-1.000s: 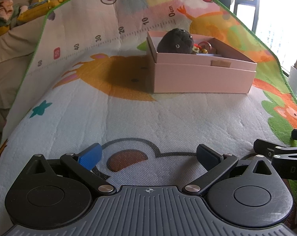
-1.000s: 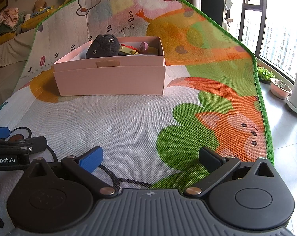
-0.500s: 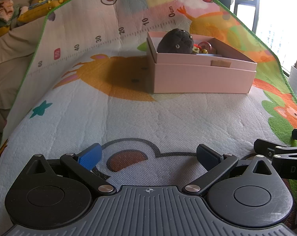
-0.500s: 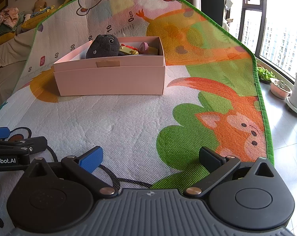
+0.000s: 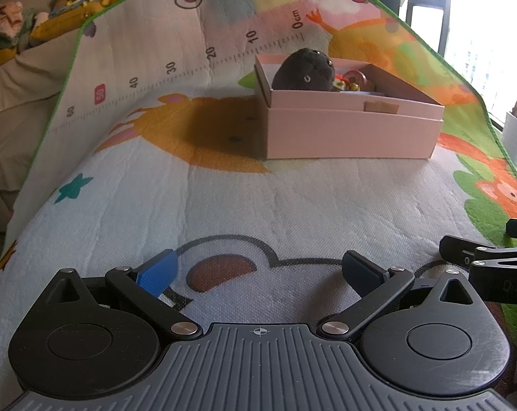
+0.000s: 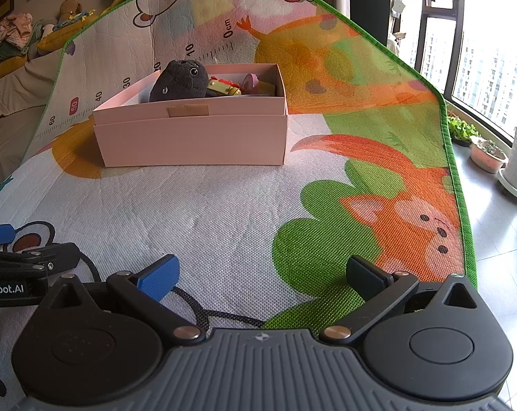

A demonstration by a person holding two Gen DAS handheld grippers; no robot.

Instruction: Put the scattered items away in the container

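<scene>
Both grippers sit low over the play mat (image 6: pixel 224 212), well short of the pink box (image 6: pixel 193 140). Left gripper (image 5: pixel 260 272) and right gripper (image 6: pixel 262 274) are each spread wide, gripping nothing. The dark plush toy (image 6: pixel 179 80) and small toys (image 6: pixel 224 87) lie inside the box.

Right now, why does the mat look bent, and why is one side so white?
Left wrist view: the fisheye lens bows the play mat, and the window is blown out by daylight. Right wrist view: same curving, though the window shows buildings; the pink box stays sharp.
</scene>
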